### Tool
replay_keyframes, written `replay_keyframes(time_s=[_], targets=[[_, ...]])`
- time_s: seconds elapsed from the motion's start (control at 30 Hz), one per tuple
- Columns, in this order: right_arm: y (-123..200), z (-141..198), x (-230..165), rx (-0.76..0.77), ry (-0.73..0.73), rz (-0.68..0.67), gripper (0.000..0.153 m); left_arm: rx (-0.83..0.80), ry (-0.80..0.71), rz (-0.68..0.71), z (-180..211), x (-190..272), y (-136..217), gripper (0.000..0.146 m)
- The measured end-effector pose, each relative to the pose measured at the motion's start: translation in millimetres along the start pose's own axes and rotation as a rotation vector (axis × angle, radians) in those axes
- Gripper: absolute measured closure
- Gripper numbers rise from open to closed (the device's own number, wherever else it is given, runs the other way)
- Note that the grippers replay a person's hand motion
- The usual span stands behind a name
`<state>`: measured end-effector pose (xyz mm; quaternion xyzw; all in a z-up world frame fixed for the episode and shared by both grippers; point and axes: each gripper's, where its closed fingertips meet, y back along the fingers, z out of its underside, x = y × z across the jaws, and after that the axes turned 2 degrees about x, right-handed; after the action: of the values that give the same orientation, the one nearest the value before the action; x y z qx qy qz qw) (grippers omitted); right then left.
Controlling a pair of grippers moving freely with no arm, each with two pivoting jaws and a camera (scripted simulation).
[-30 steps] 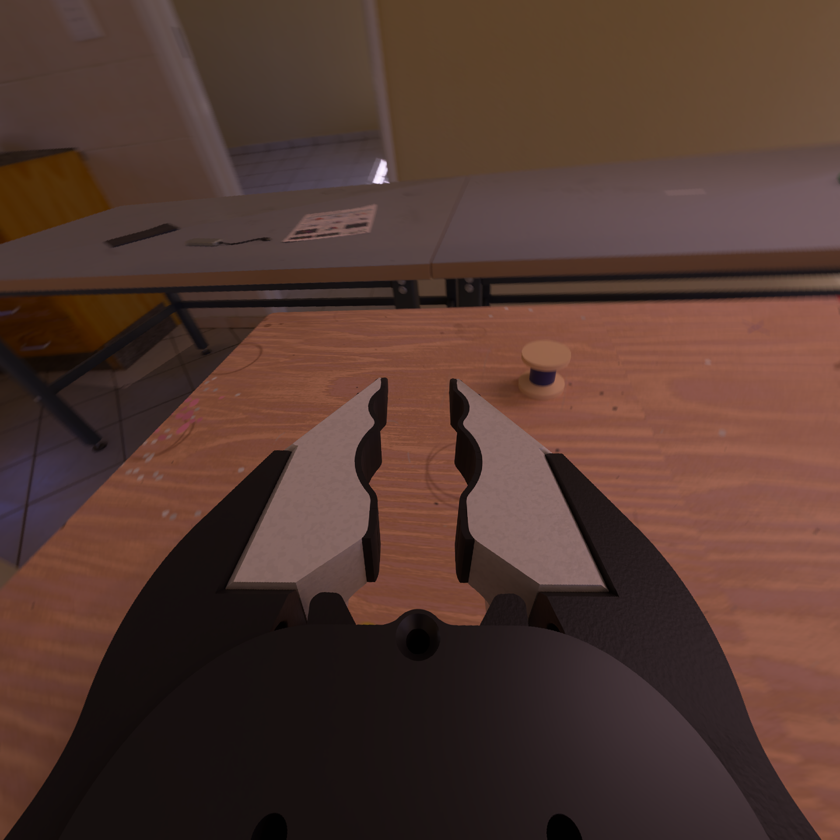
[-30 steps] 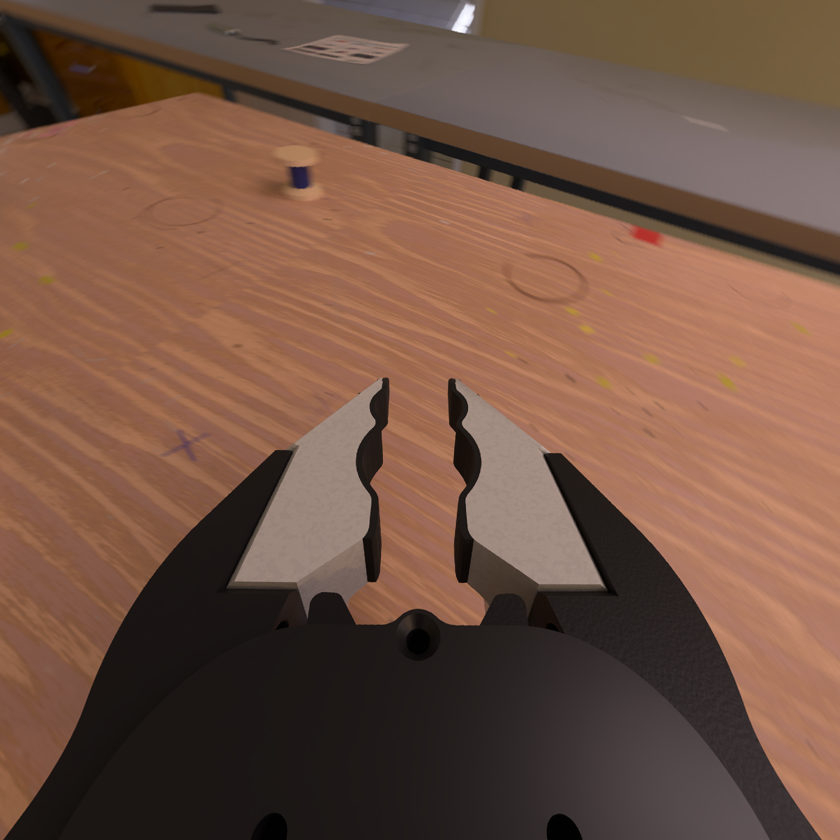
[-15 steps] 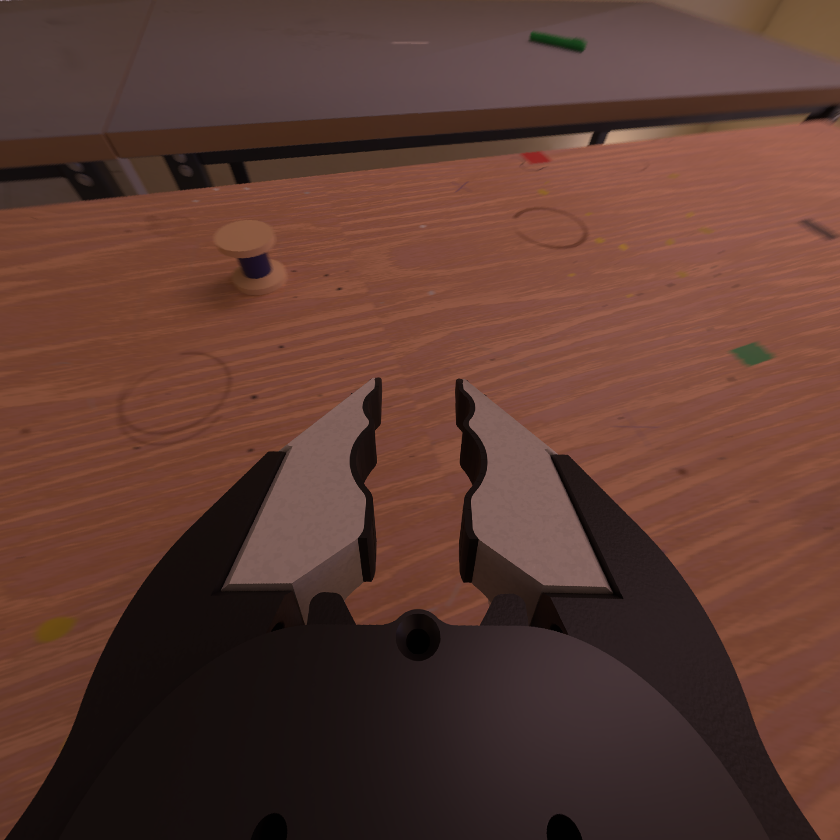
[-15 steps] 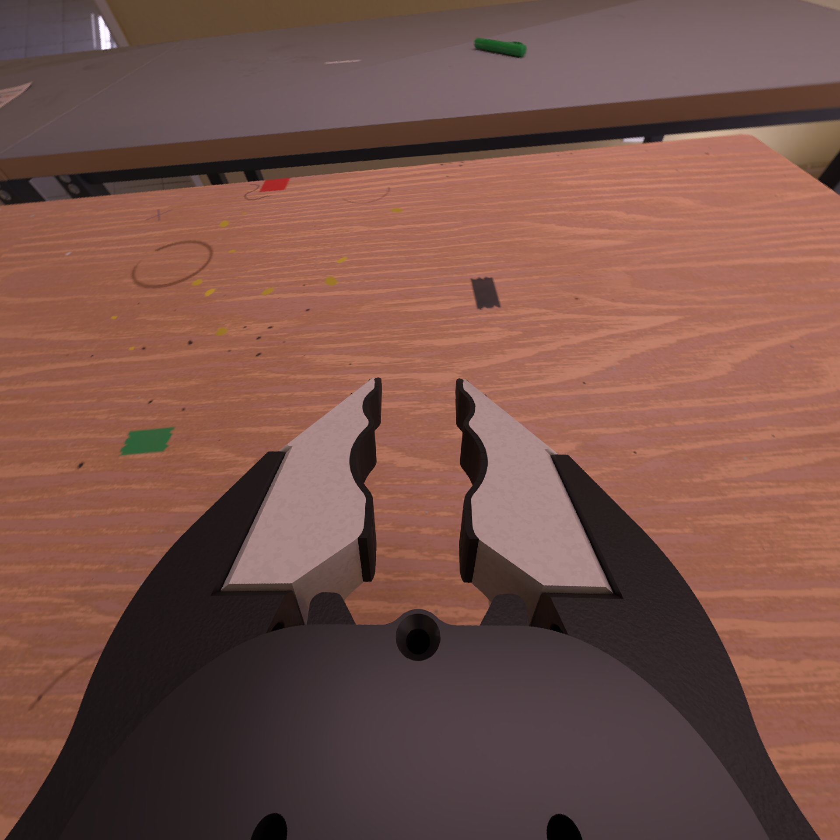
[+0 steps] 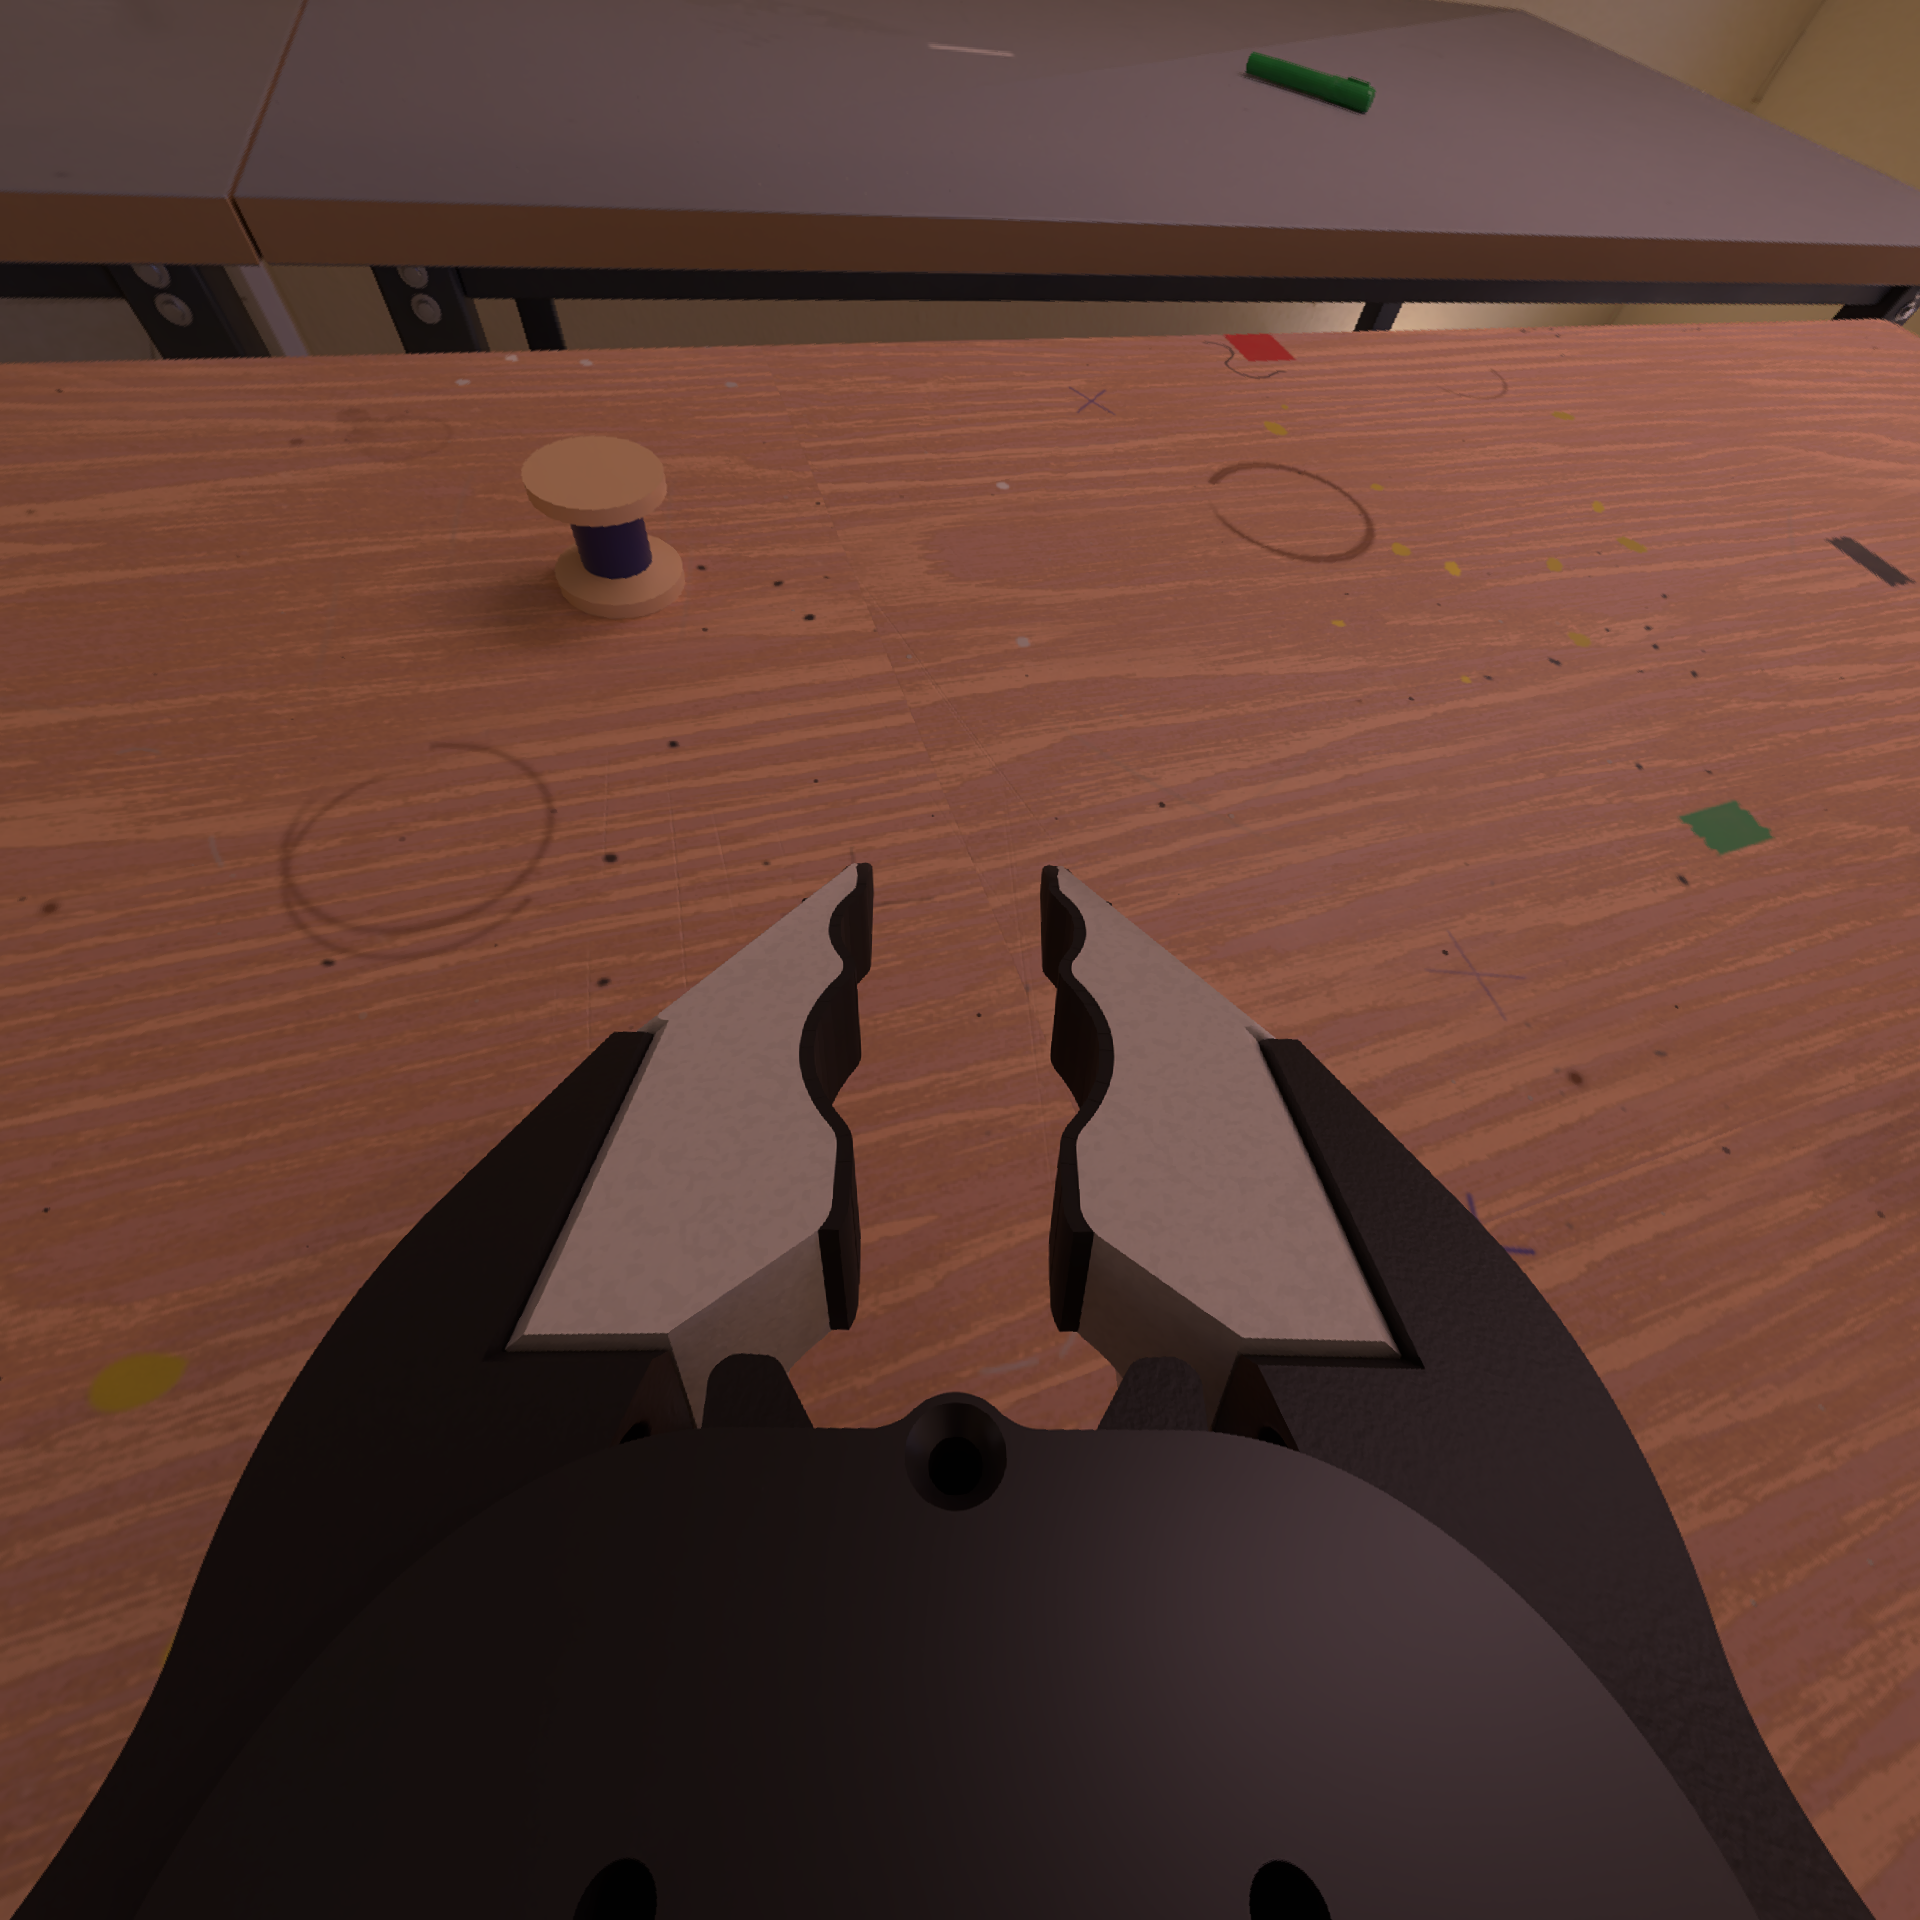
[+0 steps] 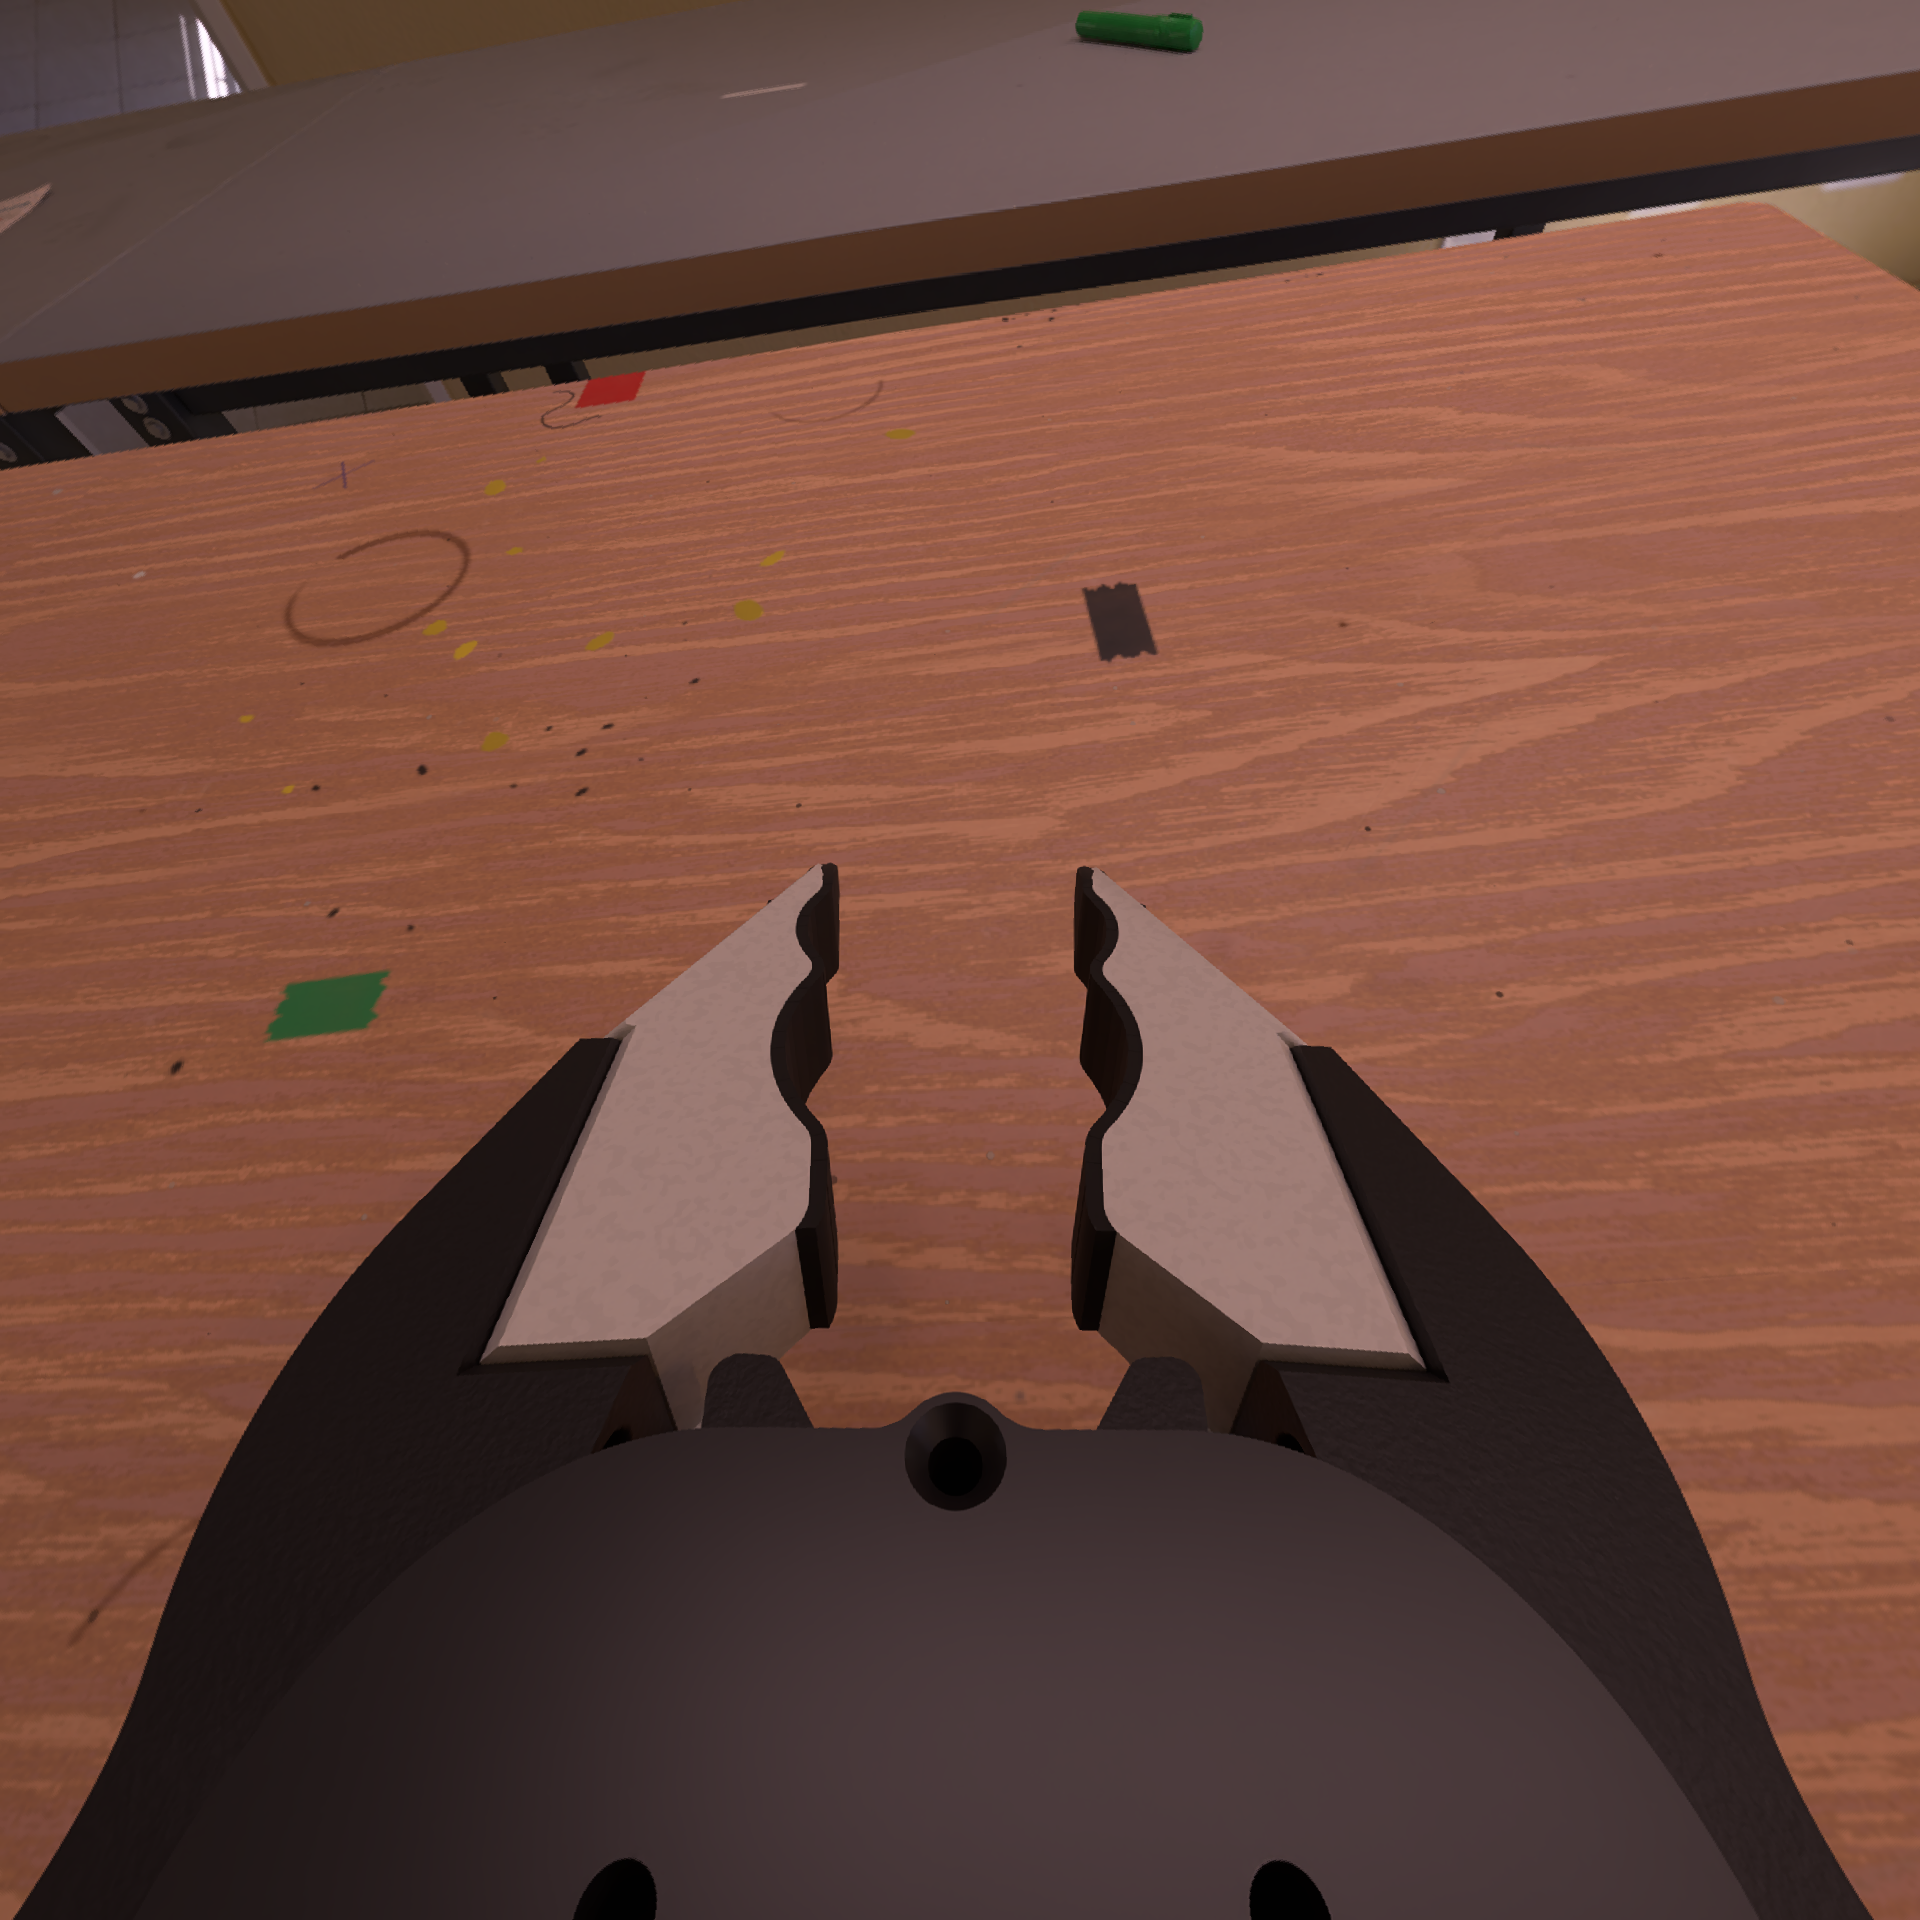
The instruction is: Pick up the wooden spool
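The wooden spool (image 5: 606, 528), wound with dark blue thread, stands upright on the wooden table (image 5: 1143, 707) in the left wrist view. It is ahead and to the left of my left gripper (image 5: 956, 878), well beyond the fingertips. The left gripper is open and empty above the table. My right gripper (image 6: 956, 878) is open a little wider and empty above the table (image 6: 1351, 831). The spool does not show in the right wrist view.
A grey table (image 5: 935, 135) stands behind the wooden one with a green marker (image 5: 1309, 81) on it, also in the right wrist view (image 6: 1138, 28). Flat tape patches lie on the wood: green (image 5: 1725, 828), red (image 5: 1259, 346), black (image 6: 1119, 620).
Both grippers have opened slightly wider. The left view has moved closer to the spool and shifted so it sits nearer the centre. The right view turned away from the spool earlier and has since crept forward.
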<state>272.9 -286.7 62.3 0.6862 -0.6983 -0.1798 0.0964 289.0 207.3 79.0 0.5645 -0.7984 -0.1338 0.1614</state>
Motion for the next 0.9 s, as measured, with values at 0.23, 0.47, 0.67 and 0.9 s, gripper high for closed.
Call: replay_keyframes(time_s=[0.23,0.47,0.67,0.9], targets=[[0,2,0,-0.009,-0.017,-0.01,0.108,-0.017,0.03,0.029,4,3,-2,0.114],[0,3,-8,-0.015,0.049,-0.016,0.111,-0.022,0.03,0.033,5,4,-2,0.114],[0,3,-10,-0.017,0.05,-0.024,0.112,-0.033,0.024,0.045,7,7,-3,0.114],[0,4,-11,-0.022,0.061,-0.028,0.112,-0.02,0.044,0.077,5,12,-4,0.112]])
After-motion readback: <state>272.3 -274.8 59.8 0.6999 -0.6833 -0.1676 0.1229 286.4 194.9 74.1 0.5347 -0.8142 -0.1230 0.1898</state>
